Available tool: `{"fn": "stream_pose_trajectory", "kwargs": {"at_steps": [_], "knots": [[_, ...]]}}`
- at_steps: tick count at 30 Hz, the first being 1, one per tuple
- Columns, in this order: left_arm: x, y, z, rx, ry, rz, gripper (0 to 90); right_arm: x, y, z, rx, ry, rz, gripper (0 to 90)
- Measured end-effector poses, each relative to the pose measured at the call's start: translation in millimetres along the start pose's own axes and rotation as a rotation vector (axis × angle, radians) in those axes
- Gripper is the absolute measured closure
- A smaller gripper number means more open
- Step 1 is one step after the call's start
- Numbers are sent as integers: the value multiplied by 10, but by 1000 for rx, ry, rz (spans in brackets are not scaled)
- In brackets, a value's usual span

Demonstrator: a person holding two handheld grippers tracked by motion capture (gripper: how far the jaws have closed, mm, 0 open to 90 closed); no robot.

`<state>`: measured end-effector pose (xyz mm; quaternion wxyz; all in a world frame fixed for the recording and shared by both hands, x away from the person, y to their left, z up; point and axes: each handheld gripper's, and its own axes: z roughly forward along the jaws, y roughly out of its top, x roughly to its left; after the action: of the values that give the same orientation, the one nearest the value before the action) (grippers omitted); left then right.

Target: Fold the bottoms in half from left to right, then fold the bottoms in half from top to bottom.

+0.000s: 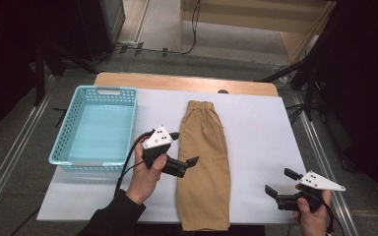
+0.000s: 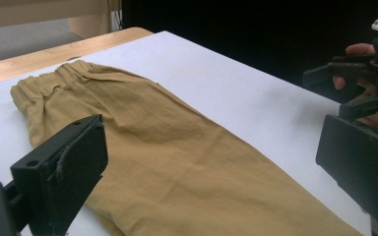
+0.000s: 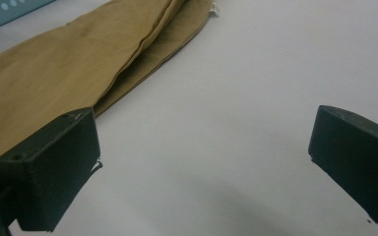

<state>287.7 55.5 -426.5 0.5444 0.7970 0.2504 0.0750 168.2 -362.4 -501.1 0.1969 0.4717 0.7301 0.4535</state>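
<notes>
Here, a pair of tan trousers lies folded lengthwise down the middle of a white sheet that covers the wooden tabletop, with the elastic waistband at the far end and the leg hems at the near edge. The fabric lies flat, with one layer on top of the other, and the right gripper view shows the stacked edges along the trousers' right side. The left gripper is held in the person's left hand just above the left edge of the trousers, about halfway along their length. Its jaws stand wide apart, with nothing between them, and point to the right across the cloth; in the left gripper view the trousers stretch between and beyond the two black jaws. The right gripper is held in the right hand near the front right corner of the sheet, well apart from the trousers. Its jaws are also spread open over bare white sheet and point left toward the cloth. A light blue plastic basket with a perforated wall sits on the left side of the sheet, just beside the left gripper.
</notes>
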Motion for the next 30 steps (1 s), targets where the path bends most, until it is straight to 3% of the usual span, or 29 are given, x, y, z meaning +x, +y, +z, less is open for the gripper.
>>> {"fn": "stream_pose_trajectory", "kwargs": {"at_steps": [17,21,26,30], "knots": [[146,54,144,-21,2,-17,0,-15,-12,0,-4,-1,5,0],[192,75,180,-38,41,-10,0,-20,-14,4,-6,1,5,0],[252,108,273,-9,50,-9,0,-13,-14,12,-2,2,4,0],[310,160,354,14,73,-37,17,-11,-18,14,1,4,7,0]]}}
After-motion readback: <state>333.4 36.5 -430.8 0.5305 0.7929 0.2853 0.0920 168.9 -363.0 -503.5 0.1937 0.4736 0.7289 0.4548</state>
